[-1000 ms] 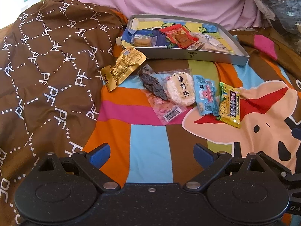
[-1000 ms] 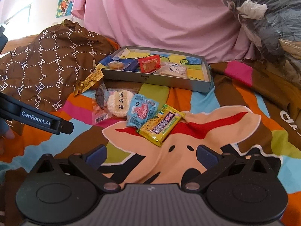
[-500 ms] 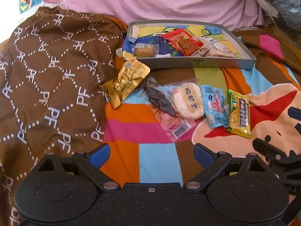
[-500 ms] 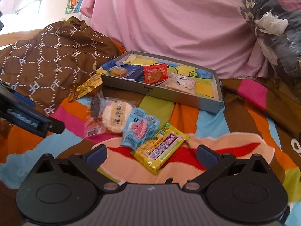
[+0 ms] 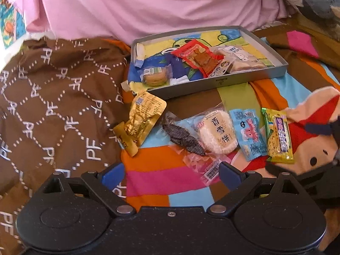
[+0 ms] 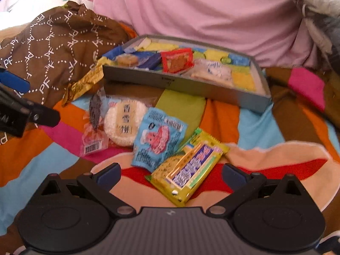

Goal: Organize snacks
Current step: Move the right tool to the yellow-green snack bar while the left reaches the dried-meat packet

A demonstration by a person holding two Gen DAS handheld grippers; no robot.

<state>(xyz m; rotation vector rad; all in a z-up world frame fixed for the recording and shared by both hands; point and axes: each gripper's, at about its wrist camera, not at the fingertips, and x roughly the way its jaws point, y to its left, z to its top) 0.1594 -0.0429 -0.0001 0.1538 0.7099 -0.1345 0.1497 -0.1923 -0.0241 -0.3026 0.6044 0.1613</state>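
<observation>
Glossy foil yellow snack bar (image 6: 188,169) on matt cloth bedspread (image 6: 255,127).

Loose snacks (image 5: 216,136) before tray (image 5: 214,84)

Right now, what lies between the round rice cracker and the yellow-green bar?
One thing: the light blue packet lies between the rice cracker and the yellow-green bar, its corner under the bar. The right wrist view shows it best.
</observation>
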